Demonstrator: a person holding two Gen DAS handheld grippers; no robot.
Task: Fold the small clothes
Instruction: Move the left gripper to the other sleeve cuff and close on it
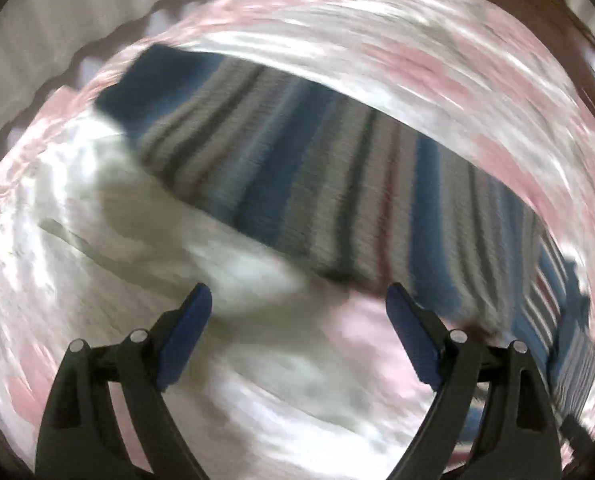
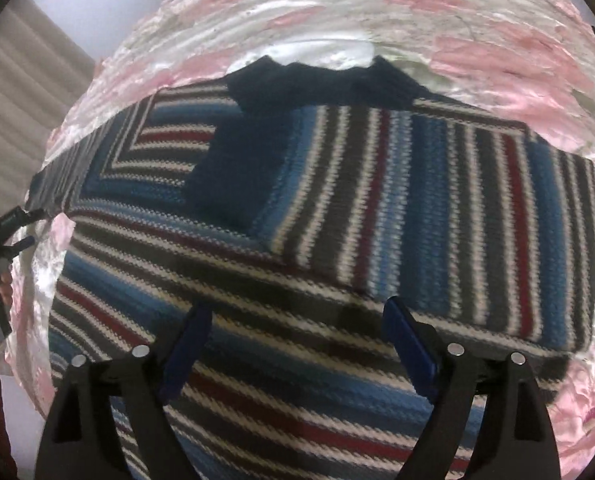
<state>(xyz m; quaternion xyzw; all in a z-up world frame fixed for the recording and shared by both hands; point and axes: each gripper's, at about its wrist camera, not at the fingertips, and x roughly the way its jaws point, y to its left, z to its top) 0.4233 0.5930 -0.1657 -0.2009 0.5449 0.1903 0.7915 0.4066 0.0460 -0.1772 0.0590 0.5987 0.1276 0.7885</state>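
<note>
The striped sweater [image 2: 337, 208] is lying partly folded on the pink floral bedspread [image 2: 497, 52]. Both the right gripper [image 2: 297, 344] and left gripper [image 1: 297, 320] are hovering with fingers spread, empty; a shallow pinch risks snagging bedspread or undoing the folded sleeve.

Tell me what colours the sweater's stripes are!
Blue, grey, white and dark red stripes on the sweater, clearest in the right wrist view.

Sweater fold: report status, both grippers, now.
Left gripper open, empty, over the bedspread. Right gripper open, empty, over the striped sweater. Sweater flat, sleeves folded in. Nothing in the way.
</note>
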